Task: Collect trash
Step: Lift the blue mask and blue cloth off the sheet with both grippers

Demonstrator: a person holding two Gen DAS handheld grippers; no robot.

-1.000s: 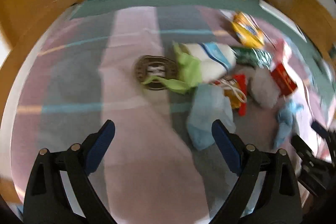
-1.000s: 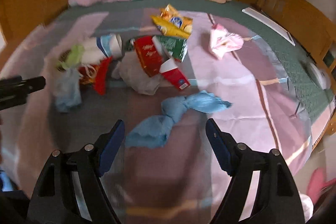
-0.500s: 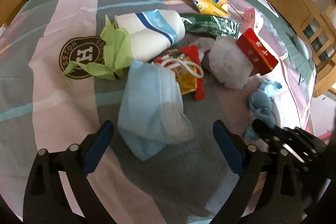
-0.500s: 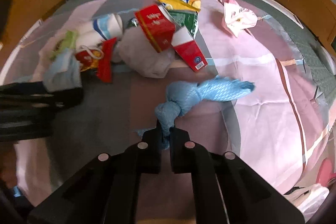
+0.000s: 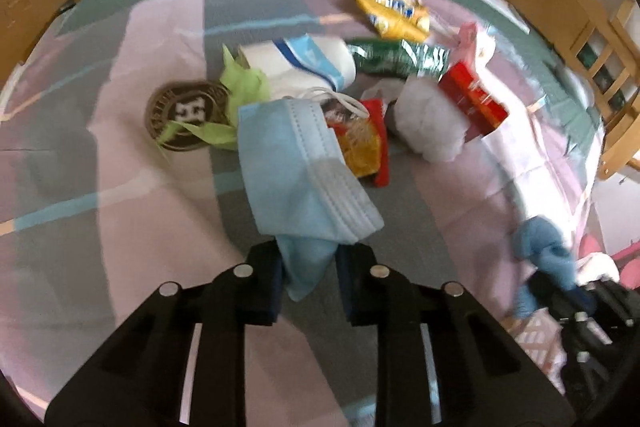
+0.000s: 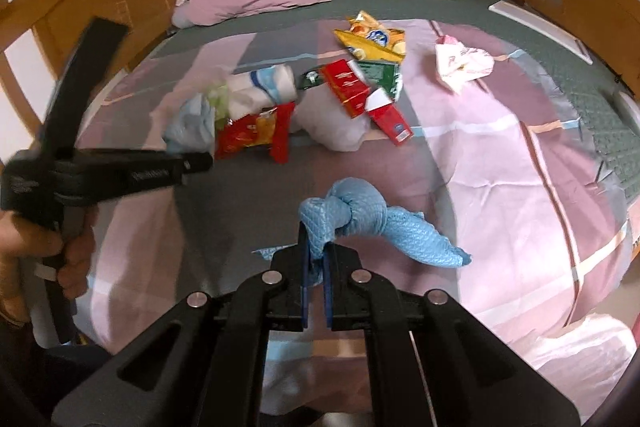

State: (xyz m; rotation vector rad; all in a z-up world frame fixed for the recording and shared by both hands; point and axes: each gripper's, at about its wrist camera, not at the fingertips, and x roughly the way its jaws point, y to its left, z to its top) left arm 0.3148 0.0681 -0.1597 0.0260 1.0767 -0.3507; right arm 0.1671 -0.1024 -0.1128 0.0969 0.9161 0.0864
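Nearest, the left gripper (image 5: 308, 279) has just been closed and the blue face mask (image 5: 296, 167) is now pinched at its lower edge, where half a second ago its jaws stood wide. The right gripper (image 6: 316, 279) is clamped on the knotted blue cloth (image 6: 360, 215), lifted slightly off the bedspread (image 6: 520, 155). Two pieces are judged secured; beyond, the wrapper pile (image 6: 304, 103) and the yellow snack bag (image 6: 372, 39) are left uncollected.
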